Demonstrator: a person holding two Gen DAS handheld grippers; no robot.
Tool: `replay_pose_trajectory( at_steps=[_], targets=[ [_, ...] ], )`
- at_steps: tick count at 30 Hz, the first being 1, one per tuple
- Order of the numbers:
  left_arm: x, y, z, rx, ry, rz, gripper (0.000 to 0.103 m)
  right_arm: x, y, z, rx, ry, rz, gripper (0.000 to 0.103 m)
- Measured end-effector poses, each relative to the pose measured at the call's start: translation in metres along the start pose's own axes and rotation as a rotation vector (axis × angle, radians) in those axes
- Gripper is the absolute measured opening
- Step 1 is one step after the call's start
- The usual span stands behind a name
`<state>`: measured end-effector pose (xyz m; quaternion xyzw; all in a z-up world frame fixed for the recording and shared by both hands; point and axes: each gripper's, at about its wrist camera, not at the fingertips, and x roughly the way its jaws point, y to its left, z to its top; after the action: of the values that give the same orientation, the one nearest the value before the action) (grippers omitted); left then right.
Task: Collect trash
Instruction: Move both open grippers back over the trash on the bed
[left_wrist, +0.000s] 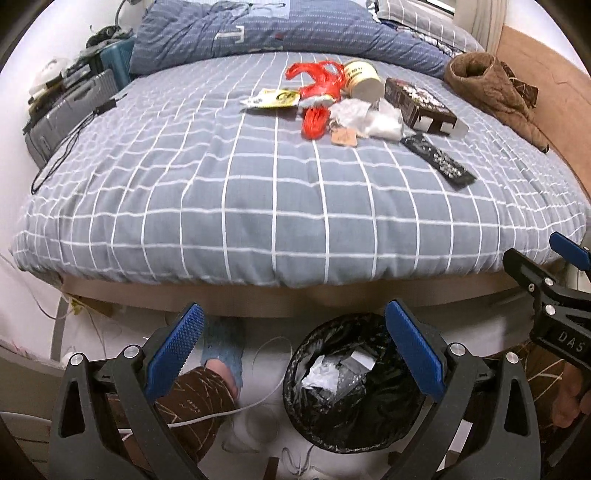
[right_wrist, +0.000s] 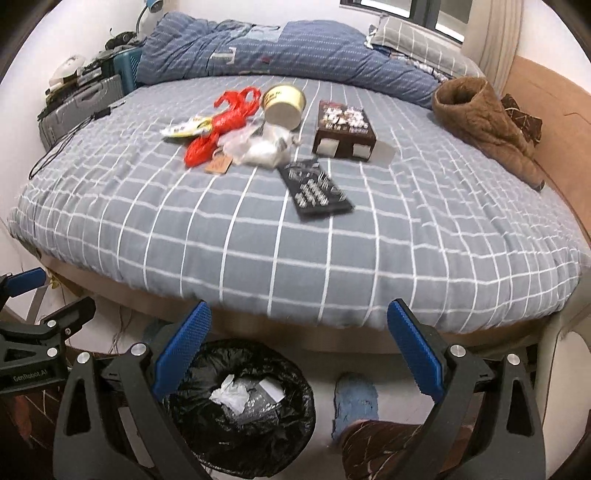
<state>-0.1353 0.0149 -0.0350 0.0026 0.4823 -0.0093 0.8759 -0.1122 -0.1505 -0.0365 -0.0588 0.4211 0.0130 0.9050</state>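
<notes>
The trash lies in a loose cluster on the far half of the bed (right_wrist: 295, 236), on its grey checked cover. A flat black wrapper (right_wrist: 314, 192) sits nearest the foot, its long axis running from the cluster toward the foot edge. Behind it stands a dark brown box (right_wrist: 345, 131), its short end with two pale patches facing the foot. A cream paper cup (right_wrist: 284, 103) lies tipped on its side, its open mouth apparently turned toward the foot, though blur makes this unsure. Red plastic bags (right_wrist: 221, 125), a crumpled clear bag (right_wrist: 258, 146) and a yellow-and-white packet (right_wrist: 186, 129) fill the left of the heap.

On the floor below the bed's foot stands a bin (right_wrist: 258, 450) lined with black plastic, paper scraps inside.

The left hand-held gripper (left_wrist: 293, 350) is spread wide and empty above the bin; the right hand-held gripper (right_wrist: 297, 349) is likewise spread, empty.

Only the left wrist view shows a white cable (left_wrist: 221, 413) on the floor; only the right view shows a window (right_wrist: 402, 9).
</notes>
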Motion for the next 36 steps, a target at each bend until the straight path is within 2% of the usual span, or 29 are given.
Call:
replay_pose_trajectory(
  at_steps=[10, 18, 28, 36],
  targets=[
    [0.002, -0.001, 0.032, -0.002, -0.026, 0.002, 0.097, 0.007, -0.020, 0.027, 0.024, -0.020, -0.004, 0.092],
    [0.021, 0.005, 0.079, -0.011, -0.053, 0.015, 0.097, 0.031, -0.026, 0.060, 0.016, -0.022, 0.010, 0.092],
    [0.076, 0.029, 0.164, -0.027, -0.054, 0.024, 0.097, 0.074, -0.026, 0.108, -0.016, 0.000, 0.048, 0.092],
    [0.144, 0.037, 0.220, 0.014, 0.000, 0.013, 0.097, 0.117, -0.016, 0.122, -0.059, 0.062, 0.078, 0.092]
  ],
)
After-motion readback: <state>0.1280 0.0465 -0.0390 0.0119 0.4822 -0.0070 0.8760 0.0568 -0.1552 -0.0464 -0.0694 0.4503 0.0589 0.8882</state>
